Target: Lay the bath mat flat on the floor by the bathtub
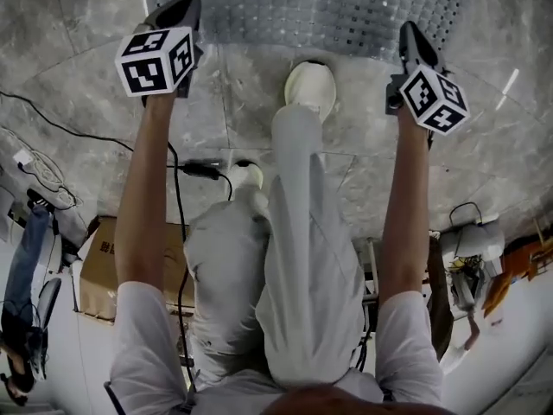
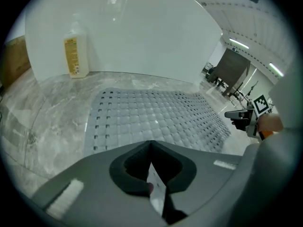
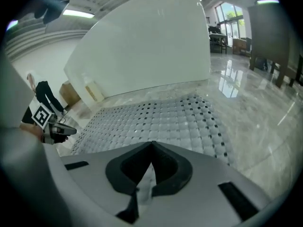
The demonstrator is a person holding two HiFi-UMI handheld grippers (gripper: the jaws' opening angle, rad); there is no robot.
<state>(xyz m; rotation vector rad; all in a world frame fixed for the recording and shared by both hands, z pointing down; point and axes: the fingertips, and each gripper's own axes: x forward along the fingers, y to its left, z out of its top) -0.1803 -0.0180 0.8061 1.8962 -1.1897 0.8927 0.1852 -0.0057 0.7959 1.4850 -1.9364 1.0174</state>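
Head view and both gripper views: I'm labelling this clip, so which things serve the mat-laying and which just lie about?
Job: grey perforated rubber bath mat; white bathtub; grey marble floor; left claw; right claw.
Lying about: yellow-labelled plastic bottle; brown cardboard box; black floor cable.

Rubbery grey studded bath mat [image 2: 156, 117], glossy marble floor [image 3: 265, 112], smooth white bathtub [image 2: 132, 32]
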